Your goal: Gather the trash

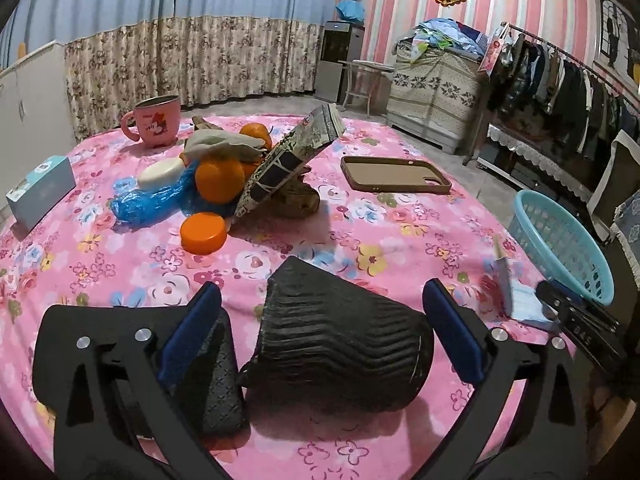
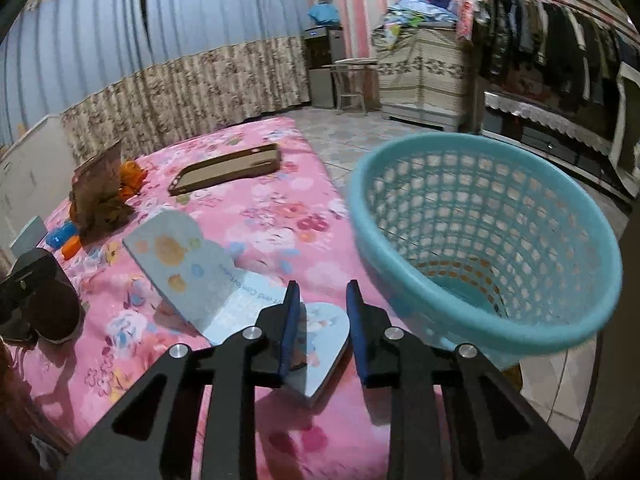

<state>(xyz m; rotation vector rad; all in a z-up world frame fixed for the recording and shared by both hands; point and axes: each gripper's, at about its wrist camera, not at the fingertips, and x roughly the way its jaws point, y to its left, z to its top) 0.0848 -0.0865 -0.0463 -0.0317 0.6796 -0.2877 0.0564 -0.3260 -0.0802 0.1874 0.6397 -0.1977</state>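
A black ribbed cup (image 1: 344,340) lies on the floral-clothed surface (image 1: 120,264) at lower centre; a pale blue plastic basket (image 1: 560,244) stands at right.

Dim indoor light is casting soft shadows on the cloth (image 1: 120,264), fisheye is bending edges, and the right view is blurring.

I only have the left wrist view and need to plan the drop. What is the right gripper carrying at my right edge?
Observer: A flattened pale blue cardboard packet; the right gripper has one flap between its fingers.
Operator: Anything in the basket already?
Observer: No, the basket looks empty down to its bottom.
Operator: Is it near the packet?
Observer: Yes, its rim is just right of the gripper, mouth tilted toward it.
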